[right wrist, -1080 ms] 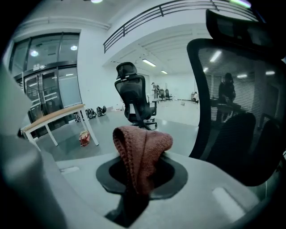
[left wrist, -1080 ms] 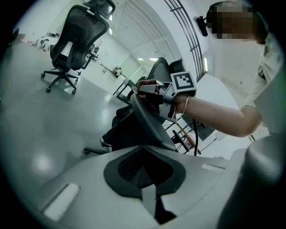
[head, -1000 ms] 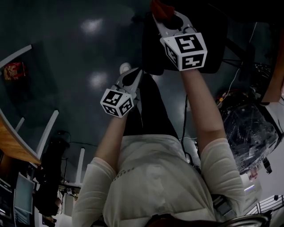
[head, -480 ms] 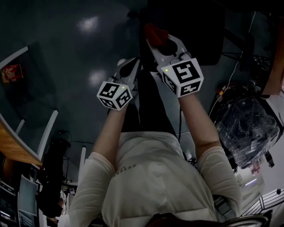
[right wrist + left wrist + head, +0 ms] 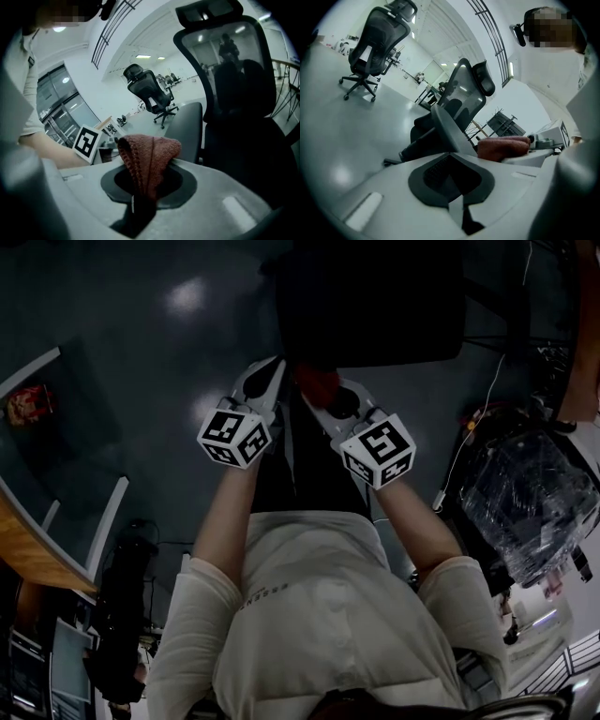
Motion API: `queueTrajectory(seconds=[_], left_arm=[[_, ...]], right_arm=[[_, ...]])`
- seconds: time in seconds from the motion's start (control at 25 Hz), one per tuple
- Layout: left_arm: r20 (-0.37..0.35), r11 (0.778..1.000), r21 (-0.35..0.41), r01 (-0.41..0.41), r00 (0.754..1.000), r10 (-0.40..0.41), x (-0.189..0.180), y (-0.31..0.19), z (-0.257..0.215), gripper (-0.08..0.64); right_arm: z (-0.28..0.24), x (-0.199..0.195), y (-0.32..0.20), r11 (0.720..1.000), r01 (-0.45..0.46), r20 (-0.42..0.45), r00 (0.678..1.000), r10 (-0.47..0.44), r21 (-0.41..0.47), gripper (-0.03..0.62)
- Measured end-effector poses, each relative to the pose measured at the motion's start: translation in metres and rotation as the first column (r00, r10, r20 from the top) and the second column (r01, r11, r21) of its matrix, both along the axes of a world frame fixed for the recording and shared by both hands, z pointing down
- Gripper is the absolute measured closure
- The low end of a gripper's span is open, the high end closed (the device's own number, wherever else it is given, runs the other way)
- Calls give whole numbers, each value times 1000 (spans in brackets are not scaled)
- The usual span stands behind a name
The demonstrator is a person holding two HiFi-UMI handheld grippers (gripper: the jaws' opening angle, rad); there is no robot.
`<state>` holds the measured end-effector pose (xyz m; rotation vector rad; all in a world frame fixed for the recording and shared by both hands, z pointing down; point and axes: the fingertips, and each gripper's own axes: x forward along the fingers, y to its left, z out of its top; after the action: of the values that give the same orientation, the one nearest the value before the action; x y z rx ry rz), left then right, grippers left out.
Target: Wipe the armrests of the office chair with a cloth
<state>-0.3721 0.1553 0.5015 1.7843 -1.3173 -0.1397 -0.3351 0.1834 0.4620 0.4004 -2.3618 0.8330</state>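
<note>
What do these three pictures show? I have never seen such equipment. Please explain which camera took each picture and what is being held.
There is no robot: a person holds a two-jaw hand tool, a gripper, in each hand. The dark picture comes from a camera on the person's head, looking steeply down. The two bright pictures come from cameras riding on the grippers. The right gripper is shut on a reddish-brown knitted cloth. The left gripper has its jaws together, with nothing between them. The white cubes with black squares are parts of the grippers. Ahead stands a black mesh-backed office chair on a smooth pale-grey floor.
</note>
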Motion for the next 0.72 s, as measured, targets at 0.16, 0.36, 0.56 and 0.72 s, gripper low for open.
queueTrajectory(seconds=[0.16,0.36,0.56,0.72], left_arm=[[23,1000,5,12,1000,-12,-1,1,-6,549],[42,999,9,33,999,-33,-4,-3,-11,549],[53,999,-2,36,998,-36,0,-4,-10,551],[62,999,-9,50,997,-49,-4,-4,-11,551]], right_arm=[[-12,22,-18,998,-56,16,998,55,41,531],[-26,28,-124,964,-195,66,980,185,183,531],[-10,3,-211,938,-218,75,976,205,268,531],[6,-27,-235,952,-188,119,979,164,240,531]])
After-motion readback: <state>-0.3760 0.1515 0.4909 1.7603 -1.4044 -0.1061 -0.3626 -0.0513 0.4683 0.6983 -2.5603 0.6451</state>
